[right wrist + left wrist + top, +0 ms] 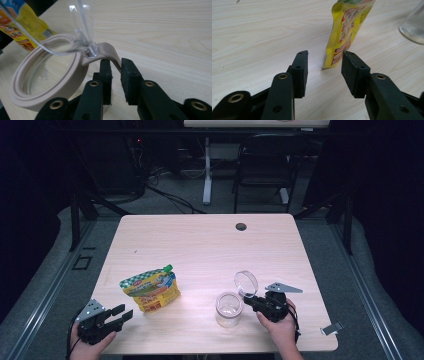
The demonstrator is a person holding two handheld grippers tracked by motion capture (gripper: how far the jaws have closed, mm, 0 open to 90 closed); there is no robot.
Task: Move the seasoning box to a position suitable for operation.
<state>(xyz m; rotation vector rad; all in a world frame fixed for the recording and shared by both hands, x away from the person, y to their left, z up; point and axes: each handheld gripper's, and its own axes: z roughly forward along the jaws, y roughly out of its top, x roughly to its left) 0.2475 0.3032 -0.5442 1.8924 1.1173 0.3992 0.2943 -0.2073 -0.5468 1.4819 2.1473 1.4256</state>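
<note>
Two grippers work over a pale wooden tabletop [200, 240]. Near its front left stands a yellow pouch [150, 288]; the left gripper [123, 314], jaws apart, faces it. A glass jar [229, 309] sits front centre, its clear lid [246, 283] flipped up; the right gripper [115, 75] clamps the jar's beige tab [113, 57].

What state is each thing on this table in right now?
Clear glass jar: upright, open, looks empty.
Clear round hinged lid: flipped up.
Beige tab on the jar's collar: between the right gripper pads.
Yellow spouted pouch: green cap on, untouched.
Left gripper: open, empty, facing the pouch.
</note>
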